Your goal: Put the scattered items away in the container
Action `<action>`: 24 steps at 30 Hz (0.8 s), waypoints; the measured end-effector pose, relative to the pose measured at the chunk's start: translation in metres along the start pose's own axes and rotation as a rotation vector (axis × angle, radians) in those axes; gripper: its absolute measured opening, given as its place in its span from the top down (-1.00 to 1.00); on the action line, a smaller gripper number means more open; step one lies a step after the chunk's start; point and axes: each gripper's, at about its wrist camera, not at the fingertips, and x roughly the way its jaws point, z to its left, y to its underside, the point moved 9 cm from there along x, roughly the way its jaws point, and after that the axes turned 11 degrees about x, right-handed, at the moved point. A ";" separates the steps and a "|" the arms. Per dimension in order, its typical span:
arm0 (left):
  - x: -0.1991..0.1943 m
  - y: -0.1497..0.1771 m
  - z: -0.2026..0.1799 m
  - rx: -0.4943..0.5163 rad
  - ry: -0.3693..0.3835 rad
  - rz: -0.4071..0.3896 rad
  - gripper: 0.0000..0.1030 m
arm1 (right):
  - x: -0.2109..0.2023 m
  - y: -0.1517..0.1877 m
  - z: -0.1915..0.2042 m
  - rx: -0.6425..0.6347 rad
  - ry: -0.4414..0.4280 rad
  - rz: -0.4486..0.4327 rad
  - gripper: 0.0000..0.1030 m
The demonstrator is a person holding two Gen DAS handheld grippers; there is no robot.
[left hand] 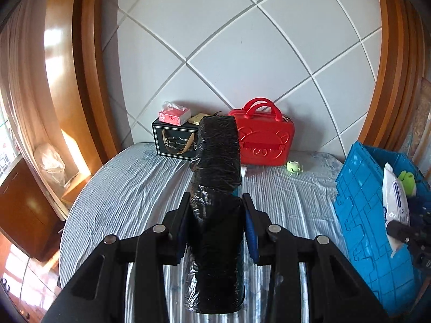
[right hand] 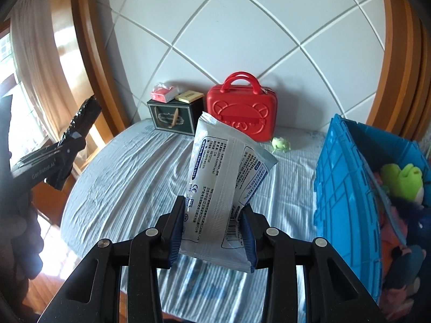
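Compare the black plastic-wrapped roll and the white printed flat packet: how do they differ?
1. The black plastic-wrapped roll is dark and unprinted; the white printed flat packet carries blue text and a barcode.
2. The roll is thick and cylindrical; the packet is thin and creased.
3. The left gripper holds the roll; the right gripper holds the packet.
Both are clamped above the striped bed.

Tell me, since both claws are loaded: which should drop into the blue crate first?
Probably right: the right claw, holding the white packet, is beside the blue crate; the left claw with its black roll sits farther away.
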 end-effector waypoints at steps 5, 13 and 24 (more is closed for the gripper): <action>-0.014 -0.001 -0.017 -0.012 -0.043 -0.004 0.33 | -0.007 0.004 -0.017 -0.028 -0.025 0.010 0.27; -0.037 -0.011 -0.047 0.002 -0.062 -0.014 0.33 | -0.024 -0.002 -0.044 -0.016 -0.066 -0.005 0.27; -0.051 -0.045 -0.107 0.031 -0.007 -0.044 0.33 | -0.056 -0.012 -0.086 0.009 -0.063 -0.051 0.27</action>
